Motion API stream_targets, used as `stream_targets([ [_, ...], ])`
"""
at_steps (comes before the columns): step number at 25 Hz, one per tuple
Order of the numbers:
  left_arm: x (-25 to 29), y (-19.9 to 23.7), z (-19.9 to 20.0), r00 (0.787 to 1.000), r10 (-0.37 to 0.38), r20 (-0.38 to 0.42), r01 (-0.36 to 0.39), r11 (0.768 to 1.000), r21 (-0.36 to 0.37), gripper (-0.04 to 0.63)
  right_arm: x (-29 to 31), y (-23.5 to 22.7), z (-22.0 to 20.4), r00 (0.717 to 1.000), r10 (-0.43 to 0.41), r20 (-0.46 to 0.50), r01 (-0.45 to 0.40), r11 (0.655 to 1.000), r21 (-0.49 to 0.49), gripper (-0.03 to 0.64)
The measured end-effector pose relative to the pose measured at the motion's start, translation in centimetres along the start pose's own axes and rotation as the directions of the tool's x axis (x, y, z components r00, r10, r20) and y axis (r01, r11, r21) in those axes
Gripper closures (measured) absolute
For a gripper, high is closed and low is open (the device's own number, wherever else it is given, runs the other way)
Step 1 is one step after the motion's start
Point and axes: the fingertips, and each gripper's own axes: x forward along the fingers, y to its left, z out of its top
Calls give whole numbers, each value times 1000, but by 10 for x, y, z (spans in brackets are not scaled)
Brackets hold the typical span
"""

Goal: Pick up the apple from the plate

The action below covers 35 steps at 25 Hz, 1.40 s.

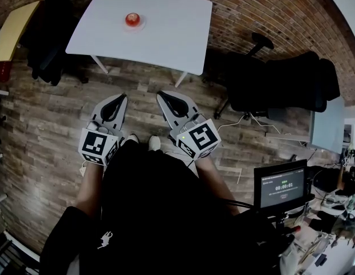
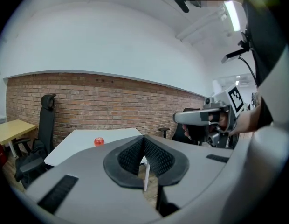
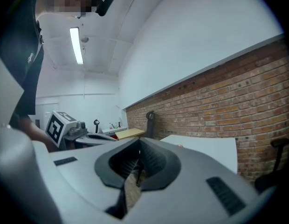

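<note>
Head view: the apple (image 1: 132, 19) sits on a pale plate (image 1: 133, 27) toward the far side of a white surface (image 1: 166, 27), which stands on a wooden plank floor (image 1: 46, 125) against a brick wall (image 1: 252, 10). The left gripper (image 1: 116, 104) and the right gripper (image 1: 170, 103) hang side by side over the floor on the near side of the surface. Both point toward it, and both are well apart from the apple and touch nothing. A black office chair (image 1: 280, 85) stands off to the right.

Left gripper view: the left gripper (image 2: 144, 147) has its jaws pressed together with nothing between them. The apple (image 2: 99, 141) shows as a small red ball on the white surface (image 2: 79, 146), left of the closed jaw tips and well beyond them. The right gripper (image 2: 182, 118) juts in level from the right. Another black chair (image 2: 45, 120) and a yellow desk (image 2: 11, 129) stand at the left before the brick wall (image 2: 112, 106).

Right gripper view: the right gripper (image 3: 137, 158) is likewise closed and empty, its jaws meeting at the tips. The white surface (image 3: 209, 146) lies ahead and to the right. A faint reddish speck on its near part may be the apple, but it is too small to be sure. The left gripper's marker cube (image 3: 57, 125) shows at the left.
</note>
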Motion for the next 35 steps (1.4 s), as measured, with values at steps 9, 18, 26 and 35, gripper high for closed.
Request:
stream_targets([
  [9,4,-15,0,1000,-16,-9,16,1000,5,589,-10,-2,-3,1000,9,11,-10,1000,6,614],
  [18,-2,-8,-3,1000,25,-13,-25,1000,11,589,-8,0,-5,1000,14,1,-14,1000,7,614],
  [26,13,11,-4,1000,0,-9,0,1000,-6,589,11,-9,-5,1000,-6,-11,6,1000,2,614],
  [35,44,67,2,1000,-13,-7,13,1000,-11,589,67,-33,4,1000,-17,-20,17,1000,-6,614],
])
